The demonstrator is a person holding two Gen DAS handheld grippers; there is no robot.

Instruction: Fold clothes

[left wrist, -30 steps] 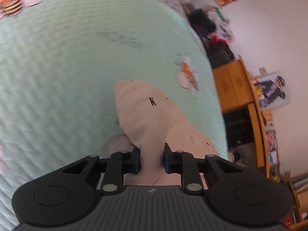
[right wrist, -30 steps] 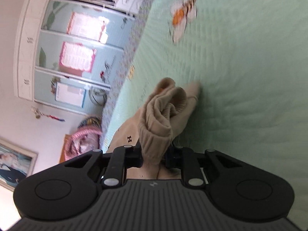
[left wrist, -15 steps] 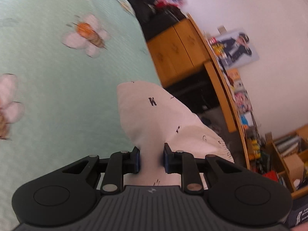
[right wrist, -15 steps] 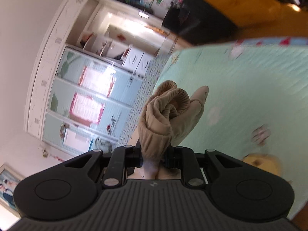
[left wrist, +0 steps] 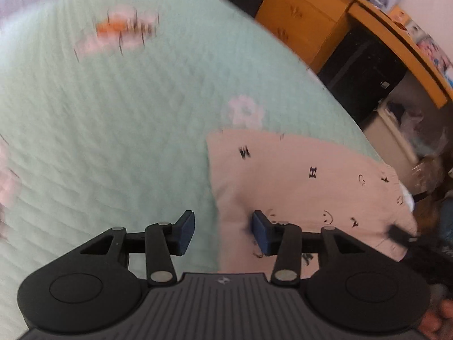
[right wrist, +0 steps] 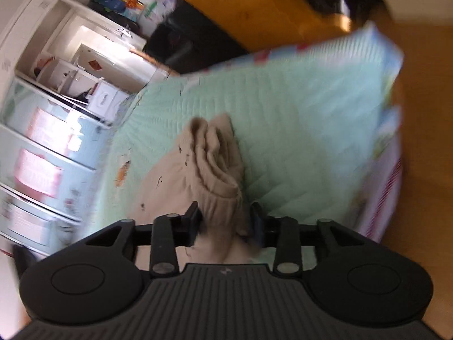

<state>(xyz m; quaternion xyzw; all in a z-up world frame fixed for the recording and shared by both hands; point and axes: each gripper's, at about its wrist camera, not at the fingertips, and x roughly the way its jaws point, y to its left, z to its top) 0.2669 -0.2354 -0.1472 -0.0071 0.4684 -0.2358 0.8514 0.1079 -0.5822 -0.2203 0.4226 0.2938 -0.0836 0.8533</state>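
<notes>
- Now lying flat on the bed (left wrist: 113, 130): pale garment (left wrist: 300, 181) with small black letters and smiley marks, spread near the bed's right edge in the left wrist view.
- Left gripper (left wrist: 223, 231): jaws just opened, standing moderately wide and pressing nothing; garment's left edge runs down between them, right finger (left wrist: 262, 236) over the cloth, left finger (left wrist: 184, 233) over bare quilt.
- Right gripper (right wrist: 223, 221): jaws likewise just opened, yet bunched beige cuff (right wrist: 218, 164) still fills the gap; contact with the pads hard to judge through blur.
- Beyond the bed: yellow wooden desk (left wrist: 317, 19) in the left view, wardrobe (right wrist: 48, 147) with pale doors in the right view.
- Heavy motion blur over both views.
</notes>
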